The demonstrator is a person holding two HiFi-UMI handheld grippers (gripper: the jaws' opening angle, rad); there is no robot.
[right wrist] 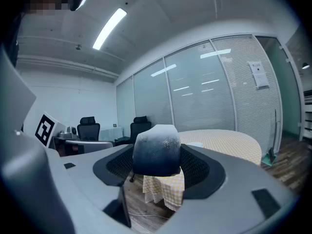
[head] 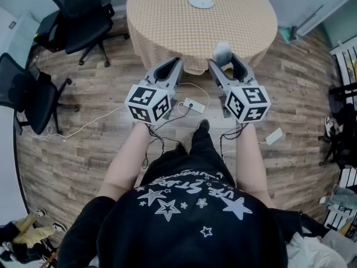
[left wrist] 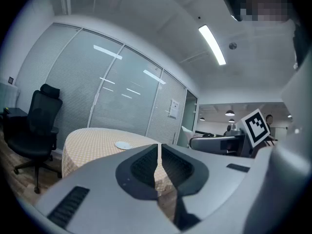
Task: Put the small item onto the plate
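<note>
A small white plate (head: 201,1) lies on the far part of a round table (head: 167,21) covered with a checked cloth. My right gripper (head: 223,59) is shut on a small grey-and-white item (head: 222,50), held in the air short of the table's near edge. In the right gripper view the item (right wrist: 156,150) fills the gap between the pads, with the table (right wrist: 229,143) beyond it. My left gripper (head: 174,63) hangs beside it at the same height. Its jaws meet with nothing between them (left wrist: 158,152), and the plate (left wrist: 123,145) shows far ahead.
Two black office chairs (head: 83,15) (head: 28,94) stand on the wooden floor left of the table. Cables and a power strip (head: 192,105) lie on the floor between me and the table. A white adapter (head: 273,137) and clutter are at the right.
</note>
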